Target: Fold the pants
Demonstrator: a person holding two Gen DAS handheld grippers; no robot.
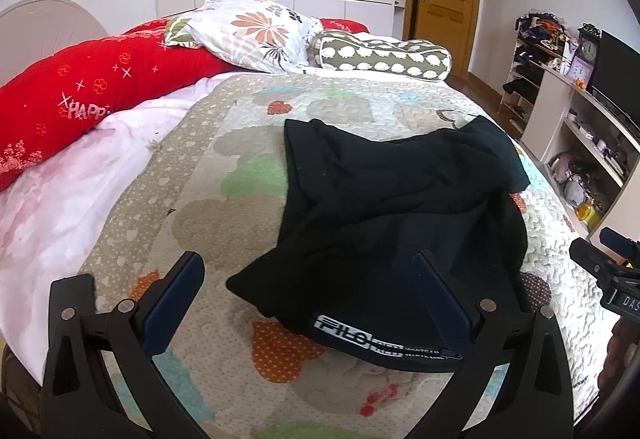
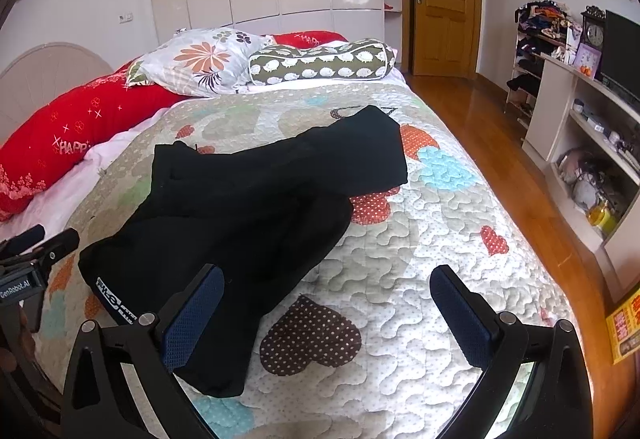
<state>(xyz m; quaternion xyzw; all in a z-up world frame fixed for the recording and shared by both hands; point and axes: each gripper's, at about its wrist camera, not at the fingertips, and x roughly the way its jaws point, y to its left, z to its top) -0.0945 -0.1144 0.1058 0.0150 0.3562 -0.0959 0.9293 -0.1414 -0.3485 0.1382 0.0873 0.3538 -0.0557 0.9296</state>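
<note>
The pants (image 2: 248, 207) lie crumpled on the quilt (image 2: 440, 239), black and loosely bunched, well short of the pillows (image 2: 200, 63) at the head of the bed. They look soft and light, a thin knit by the way they slump into shallow folds, so they should drape and drag rather than hold any shape when lifted. The end with the white printed label (image 1: 352, 337) (probably the waistband, though the heap hides the seams) is the part of the pants nearest both grippers. One leg (image 2: 360, 147) runs off from the heap toward the pillows and the door side.

The left gripper (image 1: 308, 303) hovers just above the label end, its jaws spread wide with nothing between them but air. The right gripper (image 2: 328, 315) hangs beside the pants on the door side, over bare quilt, jaws likewise spread and empty, its left finger (image 2: 192, 319) over the near hem.

A sound hold would be a pinch at each corner of the label end, taking all layers, since a single layer would likely slide free. The dark cloth hides its edges, so picking corners will need care.
</note>
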